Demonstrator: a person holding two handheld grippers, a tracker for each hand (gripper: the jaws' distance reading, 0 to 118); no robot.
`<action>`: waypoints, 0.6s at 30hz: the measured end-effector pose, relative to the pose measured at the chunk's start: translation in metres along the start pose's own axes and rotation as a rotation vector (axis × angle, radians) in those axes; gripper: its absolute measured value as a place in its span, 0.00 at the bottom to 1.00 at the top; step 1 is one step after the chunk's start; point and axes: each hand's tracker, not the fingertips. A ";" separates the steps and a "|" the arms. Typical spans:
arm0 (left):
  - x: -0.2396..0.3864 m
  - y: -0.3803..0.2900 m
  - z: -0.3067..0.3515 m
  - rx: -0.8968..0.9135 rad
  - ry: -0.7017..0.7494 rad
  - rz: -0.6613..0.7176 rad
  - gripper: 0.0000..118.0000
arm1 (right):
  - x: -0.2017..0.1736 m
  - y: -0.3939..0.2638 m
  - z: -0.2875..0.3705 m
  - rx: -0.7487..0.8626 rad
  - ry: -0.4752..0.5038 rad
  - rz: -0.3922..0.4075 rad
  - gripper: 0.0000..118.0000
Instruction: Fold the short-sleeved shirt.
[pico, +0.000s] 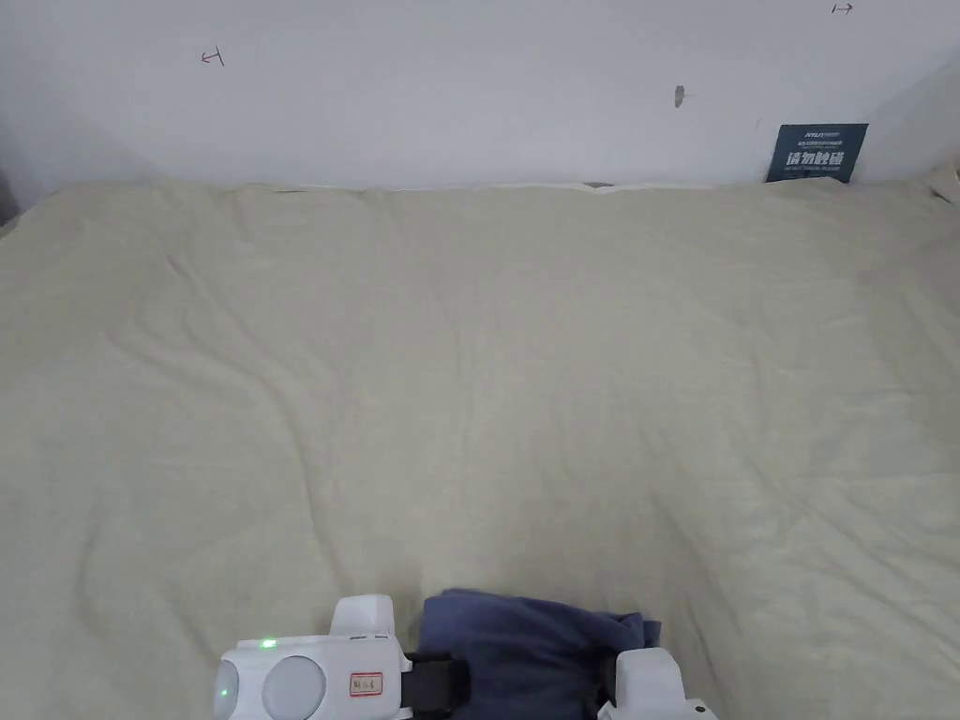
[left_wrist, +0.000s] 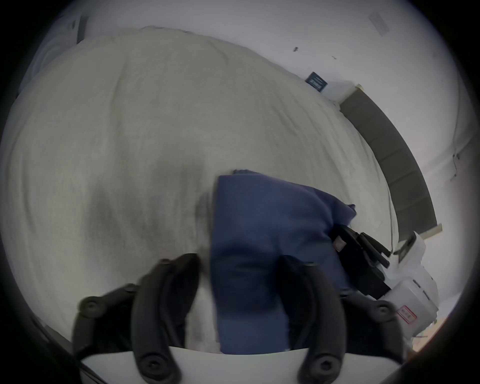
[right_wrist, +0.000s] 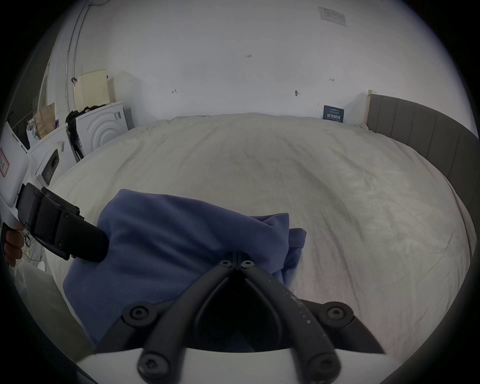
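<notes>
The blue short-sleeved shirt (pico: 525, 647) lies bunched in a loose fold at the near edge of the bed (pico: 469, 375). In the left gripper view my left gripper (left_wrist: 239, 262) stands open, its jaws wide apart, with the shirt's (left_wrist: 259, 233) left edge running between them. My right gripper (right_wrist: 237, 259) is shut on a gathered fold at the shirt's (right_wrist: 168, 233) right side. The right gripper view also shows the left gripper (right_wrist: 78, 239) resting against the shirt's left side. The part of the shirt nearest me is hidden under the gripper bodies.
A wrinkled beige sheet covers the whole bed, wide and bare beyond the shirt. A white wall (pico: 469, 84) runs behind it, with a dark sign (pico: 816, 153) at the back right. A grey padded headboard (right_wrist: 420, 130) stands on the right, white appliances (right_wrist: 98, 130) on the left.
</notes>
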 end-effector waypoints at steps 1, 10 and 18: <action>0.001 0.000 0.002 -0.001 -0.067 0.012 0.33 | 0.000 0.000 0.000 -0.001 0.000 0.000 0.02; 0.011 0.005 0.023 0.062 -0.055 -0.032 0.14 | 0.003 0.022 0.015 -0.020 0.008 0.004 0.02; -0.053 0.051 0.092 0.148 0.063 -0.077 0.14 | 0.000 0.071 0.055 0.147 -0.011 0.015 0.02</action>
